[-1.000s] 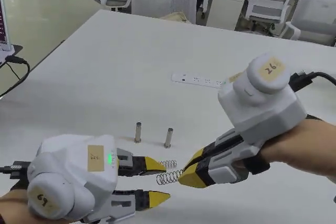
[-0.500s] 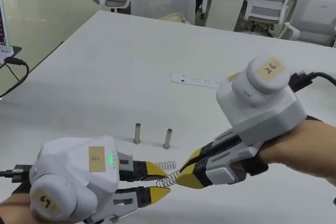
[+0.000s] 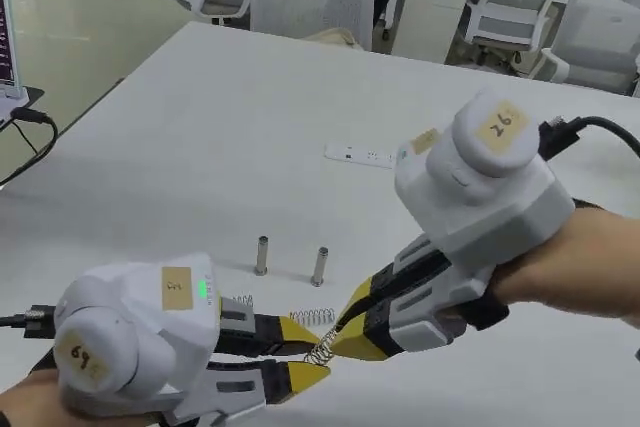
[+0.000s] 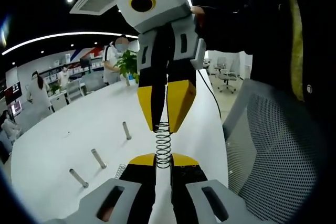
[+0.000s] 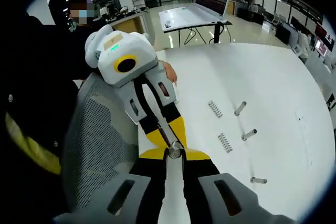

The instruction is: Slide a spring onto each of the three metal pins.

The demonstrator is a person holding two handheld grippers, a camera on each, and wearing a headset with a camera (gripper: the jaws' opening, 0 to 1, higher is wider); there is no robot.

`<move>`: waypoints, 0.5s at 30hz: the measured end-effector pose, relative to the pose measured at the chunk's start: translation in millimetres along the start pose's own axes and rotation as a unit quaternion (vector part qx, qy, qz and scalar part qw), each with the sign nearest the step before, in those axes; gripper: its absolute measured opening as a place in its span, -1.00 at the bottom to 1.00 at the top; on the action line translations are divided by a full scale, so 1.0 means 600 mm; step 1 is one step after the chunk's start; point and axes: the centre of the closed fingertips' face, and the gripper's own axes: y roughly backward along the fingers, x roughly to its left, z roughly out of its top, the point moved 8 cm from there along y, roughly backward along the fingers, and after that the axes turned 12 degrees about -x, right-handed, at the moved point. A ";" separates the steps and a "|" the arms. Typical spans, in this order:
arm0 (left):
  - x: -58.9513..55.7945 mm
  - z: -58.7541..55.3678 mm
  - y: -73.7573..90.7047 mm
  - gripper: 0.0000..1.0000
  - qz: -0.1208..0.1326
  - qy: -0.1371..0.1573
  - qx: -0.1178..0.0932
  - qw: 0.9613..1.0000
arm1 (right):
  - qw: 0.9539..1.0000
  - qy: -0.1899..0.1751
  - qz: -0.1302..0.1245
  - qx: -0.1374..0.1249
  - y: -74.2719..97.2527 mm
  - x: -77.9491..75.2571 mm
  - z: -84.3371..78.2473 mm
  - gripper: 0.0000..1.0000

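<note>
Left hand-held gripper and right hand-held gripper each pinch one end of the same spring, jaws pressed in to about coil width, so it hangs in the air between the two sets of tips. The likeliest slip is in the handover. If one side opens before the other has a sure bite, or if the two pull apart or twist, the coils could stretch, kink, or pop off the smooth yellow tips. It is held close to the near edge of the counter, with a mesh chair just beyond, so a flicked spring may leave the counter altogether. Two loose springs lie flat beside the pins, which stand upright and bare, apart from the held one; a low sweep toward them could knock those springs away.
</note>
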 end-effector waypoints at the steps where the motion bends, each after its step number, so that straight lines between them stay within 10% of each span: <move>1: -0.001 0.000 0.000 -0.97 -0.003 0.010 -0.005 1.000 | 1.000 0.006 0.002 0.006 -0.002 0.000 0.001 -0.83; 15: -0.008 0.005 -0.001 -0.97 -0.017 0.049 -0.035 0.998 | 0.996 0.052 0.042 0.053 -0.018 0.007 0.004 -0.81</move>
